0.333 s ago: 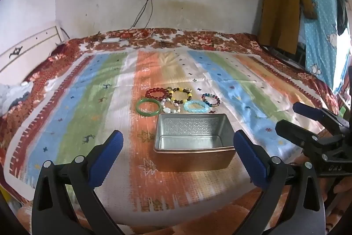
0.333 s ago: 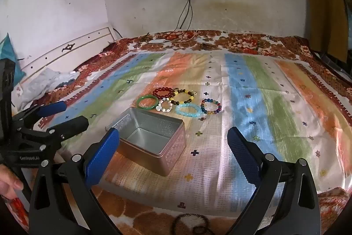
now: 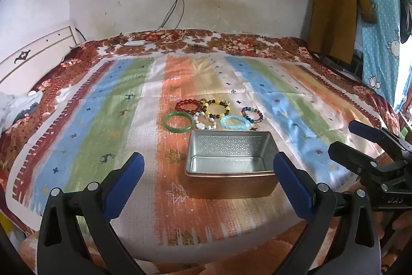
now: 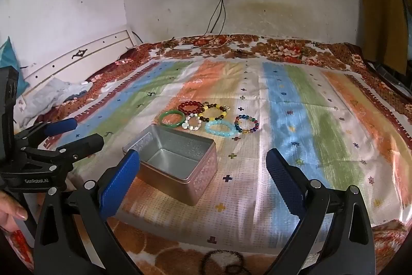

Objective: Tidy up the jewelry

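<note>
Nothing has shifted in the last instant: left tongs (image 3: 207, 186) and right tongs (image 4: 203, 178) gape wide, empty, short of the open rectangular metal tin (image 3: 228, 164), six beaded bracelets (image 3: 213, 114) beyond it, sorting unstarted.

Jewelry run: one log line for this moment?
stage: pre-grasp | left hand-held gripper: open | right hand-held gripper: open | tin: empty | bracelets: on bedspread

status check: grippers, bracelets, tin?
Left hand-held gripper and right hand-held gripper open, holding nothing. Six bracelets on bedspread behind tin; tin holds nothing. No obstruction.
</note>
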